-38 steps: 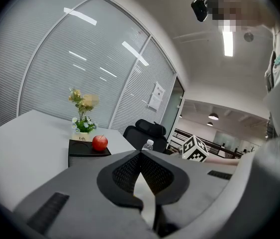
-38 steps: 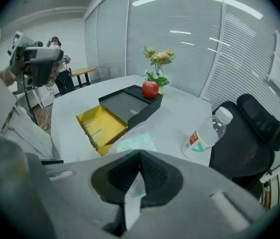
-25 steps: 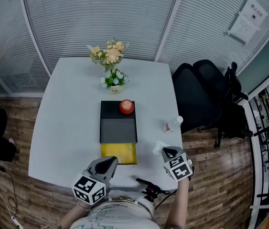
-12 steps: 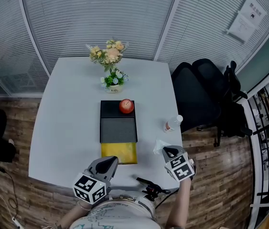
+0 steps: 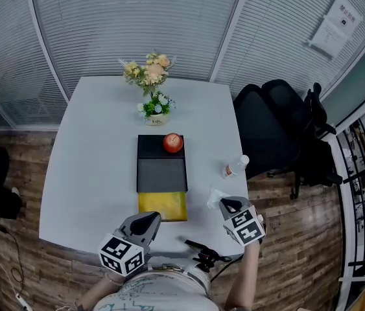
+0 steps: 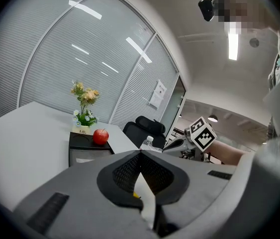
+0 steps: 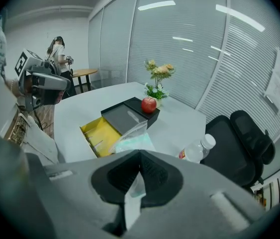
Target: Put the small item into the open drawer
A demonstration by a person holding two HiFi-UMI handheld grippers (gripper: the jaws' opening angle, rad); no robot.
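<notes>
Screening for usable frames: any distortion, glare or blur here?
Head view: sharp, evenly lit, blinds bowed. Left gripper view: fisheye, dark corners, glaring ceiling light. Right gripper view: fisheye, light streaks on glass wall, apple crisp.

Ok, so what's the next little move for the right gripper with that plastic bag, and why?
Probably swing the clear plastic bag left until it is over the open yellow drawer, then release. The right gripper is shut on the bag, which is off to the drawer's right in the head view, not above it.
</notes>
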